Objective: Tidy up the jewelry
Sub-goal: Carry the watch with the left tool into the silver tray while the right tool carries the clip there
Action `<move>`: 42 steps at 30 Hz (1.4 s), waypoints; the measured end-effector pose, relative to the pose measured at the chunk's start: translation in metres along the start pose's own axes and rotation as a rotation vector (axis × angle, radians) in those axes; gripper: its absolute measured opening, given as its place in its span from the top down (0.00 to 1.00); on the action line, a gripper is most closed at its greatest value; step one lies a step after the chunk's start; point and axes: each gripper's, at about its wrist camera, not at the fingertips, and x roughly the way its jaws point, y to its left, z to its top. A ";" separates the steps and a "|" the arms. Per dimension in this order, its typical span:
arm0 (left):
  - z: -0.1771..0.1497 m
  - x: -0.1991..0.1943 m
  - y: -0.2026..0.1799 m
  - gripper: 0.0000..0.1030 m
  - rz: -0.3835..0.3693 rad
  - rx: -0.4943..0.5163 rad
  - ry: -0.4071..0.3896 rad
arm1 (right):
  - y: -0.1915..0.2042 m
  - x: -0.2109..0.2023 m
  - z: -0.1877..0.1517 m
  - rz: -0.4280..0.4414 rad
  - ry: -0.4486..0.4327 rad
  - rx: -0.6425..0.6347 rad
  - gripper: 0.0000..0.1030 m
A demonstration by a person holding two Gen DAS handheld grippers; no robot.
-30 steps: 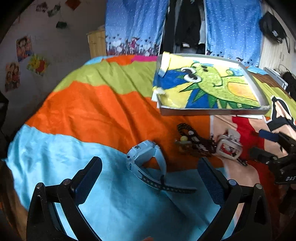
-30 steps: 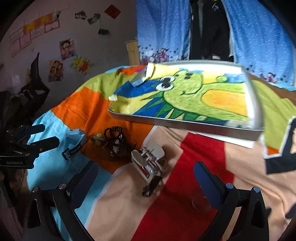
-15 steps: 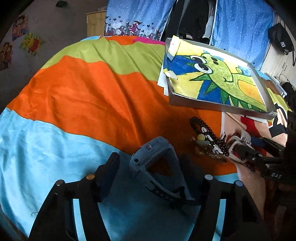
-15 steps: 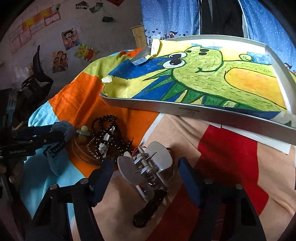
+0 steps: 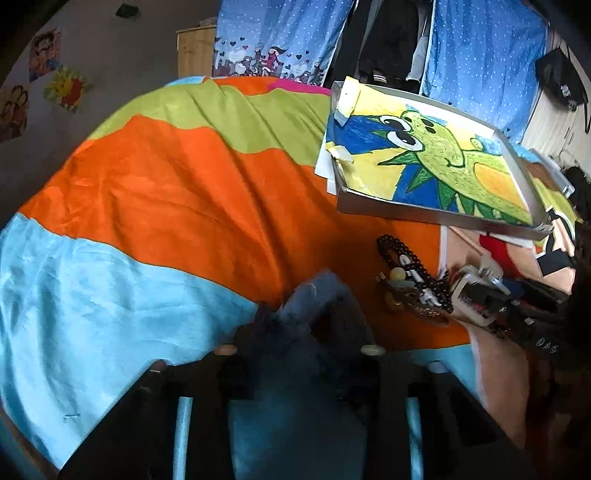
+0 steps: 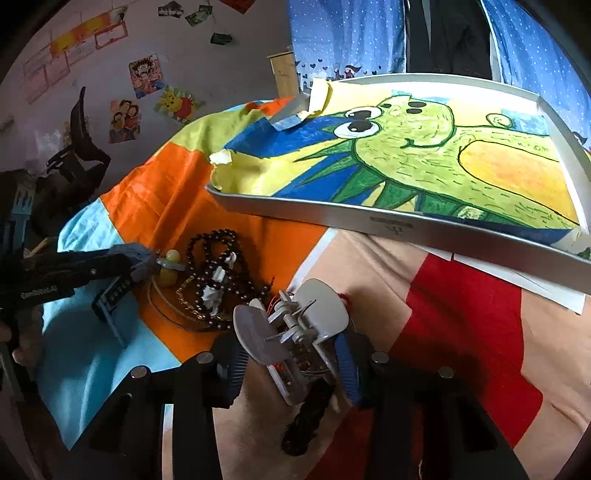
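Note:
A blue watch (image 5: 314,299) lies on the bedspread between the fingers of my left gripper (image 5: 306,332). Its jaws are closing and the pads press on the watch body. From the right wrist view the watch (image 6: 138,260) sits at the tip of the left gripper (image 6: 135,266), strap hanging down. A grey hair claw clip (image 6: 295,325) is between the blue pads (image 6: 236,369) of my right gripper (image 6: 291,358), whose jaws are closing onto its sides. A dark bead necklace (image 6: 218,254) and a yellow bead piece (image 6: 171,258) lie between the two.
A silver tray (image 6: 406,218) lined with a green cartoon drawing rests at the back right, with paper sheets under its edge. The bed is covered by a striped orange, green and light blue spread (image 5: 166,206). Blue curtains (image 5: 280,33) and a wooden cabinet (image 5: 195,51) stand behind.
Both grippers came down and forward onto the jewelry. The left jaws went from wide to tight around the watch, the right jaws from wide to tight around the claw clip.

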 end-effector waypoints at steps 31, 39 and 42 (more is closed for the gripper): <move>0.043 -0.039 -0.054 0.81 -0.073 -0.019 -0.197 | -0.029 -0.077 0.034 0.130 -0.267 0.227 0.79; 0.112 0.011 -0.069 0.81 -0.093 -0.087 -0.243 | -0.042 -0.052 0.067 -0.081 -0.336 0.147 0.79; 0.123 0.038 -0.073 0.81 -0.075 -0.098 -0.198 | -0.055 -0.035 0.072 -0.123 -0.321 0.151 0.79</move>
